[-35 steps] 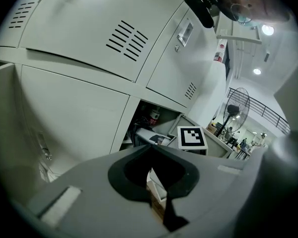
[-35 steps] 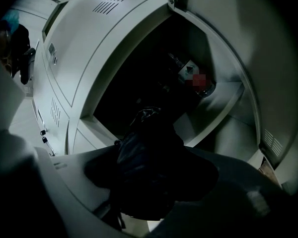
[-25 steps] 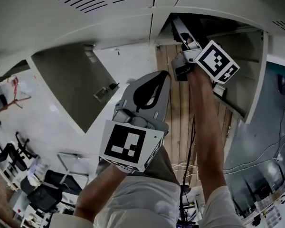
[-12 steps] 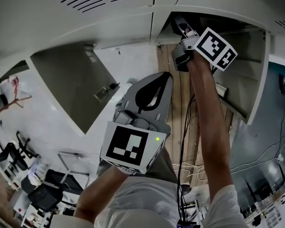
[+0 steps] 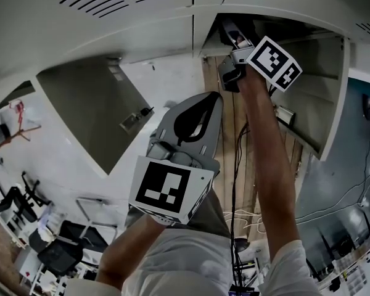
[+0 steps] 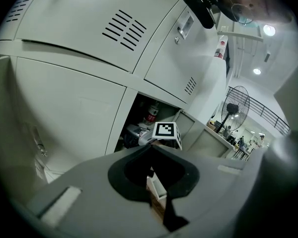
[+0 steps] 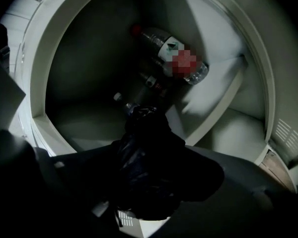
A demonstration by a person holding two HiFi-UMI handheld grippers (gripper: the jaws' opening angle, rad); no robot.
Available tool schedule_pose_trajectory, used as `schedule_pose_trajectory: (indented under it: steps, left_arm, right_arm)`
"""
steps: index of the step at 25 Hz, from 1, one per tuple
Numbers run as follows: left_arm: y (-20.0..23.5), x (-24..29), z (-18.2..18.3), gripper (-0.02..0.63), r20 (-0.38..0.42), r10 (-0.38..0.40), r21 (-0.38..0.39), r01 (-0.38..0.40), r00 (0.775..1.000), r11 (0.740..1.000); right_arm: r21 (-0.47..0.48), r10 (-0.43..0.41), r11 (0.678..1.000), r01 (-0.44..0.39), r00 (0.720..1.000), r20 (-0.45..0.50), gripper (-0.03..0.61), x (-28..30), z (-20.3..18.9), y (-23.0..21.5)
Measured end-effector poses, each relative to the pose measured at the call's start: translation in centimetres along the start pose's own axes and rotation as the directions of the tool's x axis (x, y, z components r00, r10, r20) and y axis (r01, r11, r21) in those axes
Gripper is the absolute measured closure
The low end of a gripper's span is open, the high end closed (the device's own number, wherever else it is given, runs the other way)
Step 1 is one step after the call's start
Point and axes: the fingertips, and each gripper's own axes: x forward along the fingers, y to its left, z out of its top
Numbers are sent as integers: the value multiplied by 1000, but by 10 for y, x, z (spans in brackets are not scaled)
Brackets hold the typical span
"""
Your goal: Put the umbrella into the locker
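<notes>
My right gripper (image 5: pixel 232 37) reaches into the open locker (image 5: pixel 317 66) at the top right of the head view. In the right gripper view a dark folded umbrella (image 7: pixel 145 133) lies between the jaws of that gripper (image 7: pixel 150 165), its tip pointing toward the locker's back. The jaws are opening, and the umbrella fills the gap between them. My left gripper (image 5: pixel 214 101) hangs in front of the lockers, away from the opening. It is shut and holds nothing (image 6: pixel 150 148).
A clear bottle with a red cap (image 7: pixel 171 58) lies at the back of the locker. Another locker's grey door (image 5: pixel 89 113) stands open to the left. Wooden flooring (image 5: pixel 225 88) and loose cables (image 5: pixel 240 221) show below. Chairs (image 5: pixel 61 245) stand at the lower left.
My right gripper and its marker cube have shifted a little toward the picture's top left, further into the locker opening. The left gripper has kept still.
</notes>
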Motion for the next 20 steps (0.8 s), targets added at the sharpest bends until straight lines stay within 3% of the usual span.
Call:
schedule_pose_trajectory:
  steps: [13, 18, 20]
  left_arm:
    - [-7, 2, -5, 595, -19, -20, 14, 21, 1000, 1000]
    - [-13, 1, -6, 595, -22, -34, 21, 35, 999, 999]
    - [-15, 0, -7, 595, -24, -36, 22, 37, 999, 999]
  right_arm:
    - [99, -18, 995, 11, 997, 70, 216, -33, -4, -8]
    - [121, -37, 992, 27, 996, 83, 229, -53, -12, -9]
    - [123, -44, 992, 34, 996, 81, 271, -58, -17, -10]
